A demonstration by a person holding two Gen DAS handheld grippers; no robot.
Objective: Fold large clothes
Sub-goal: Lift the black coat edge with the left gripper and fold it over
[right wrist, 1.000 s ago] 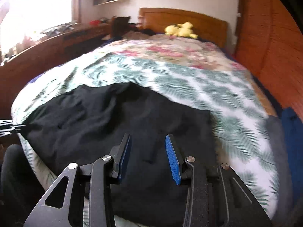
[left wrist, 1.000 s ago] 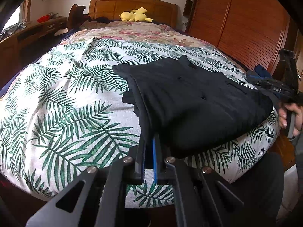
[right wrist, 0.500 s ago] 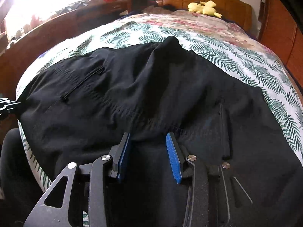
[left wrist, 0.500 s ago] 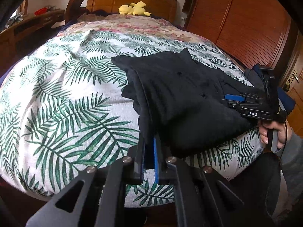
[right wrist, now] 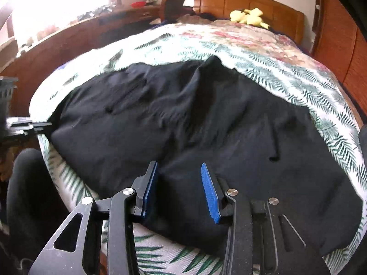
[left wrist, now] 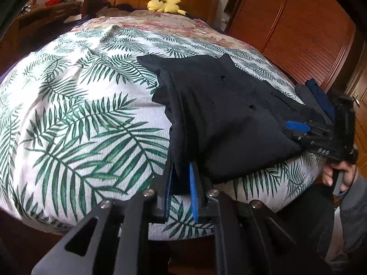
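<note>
- Left wrist view: my left gripper (left wrist: 181, 183) is opening, with the near edge of the folded black fabric garment (left wrist: 220, 114) between its blue pads but no longer pinched, releasing the finished fold, I judge.
- Garment is lying centre-right on the palm-leaf bedspread (left wrist: 80, 126), its long axis running from upper left to lower right.
- Right wrist view: my right gripper (right wrist: 179, 188) is hovering spread over the garment's near hem, gripping nothing.

Blown-out window (right wrist: 57, 4) glare, fisheye-warped edges, slight motion blur
</note>
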